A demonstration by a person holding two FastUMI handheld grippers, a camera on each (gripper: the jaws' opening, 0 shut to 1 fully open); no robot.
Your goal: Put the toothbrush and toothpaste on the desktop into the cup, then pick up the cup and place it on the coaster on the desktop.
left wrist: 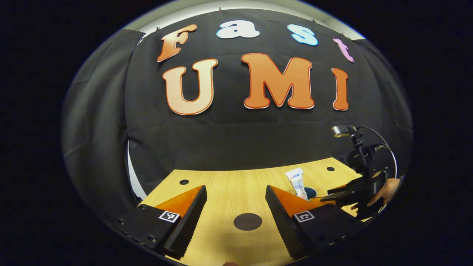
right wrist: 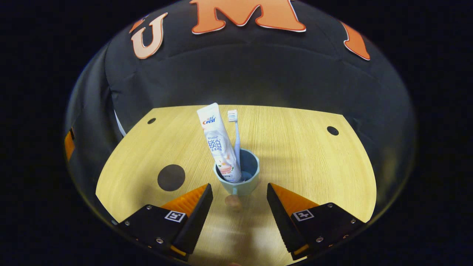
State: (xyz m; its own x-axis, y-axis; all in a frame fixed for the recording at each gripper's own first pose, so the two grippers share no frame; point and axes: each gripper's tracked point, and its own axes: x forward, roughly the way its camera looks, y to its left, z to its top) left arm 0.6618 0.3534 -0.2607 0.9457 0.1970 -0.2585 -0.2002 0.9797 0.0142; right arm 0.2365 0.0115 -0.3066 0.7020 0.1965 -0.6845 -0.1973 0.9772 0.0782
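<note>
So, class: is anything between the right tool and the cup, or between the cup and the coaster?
Nothing visible. The right tool is open just short of the cup, which holds the toothpaste and toothbrush. Bare desktop lies between the cup and the coaster to its left.

We see bare counter [right wrist: 303,147] all round the cup [right wrist: 238,181], with the coaster [right wrist: 171,177] lying unobstructed at its nine o'clock.

Blue cup [right wrist: 237,184] upright on the tabletop [right wrist: 295,147], holding white toothpaste tube [right wrist: 220,144] and toothbrush [right wrist: 235,133]; dark round coaster [right wrist: 171,177] lies apart.
</note>
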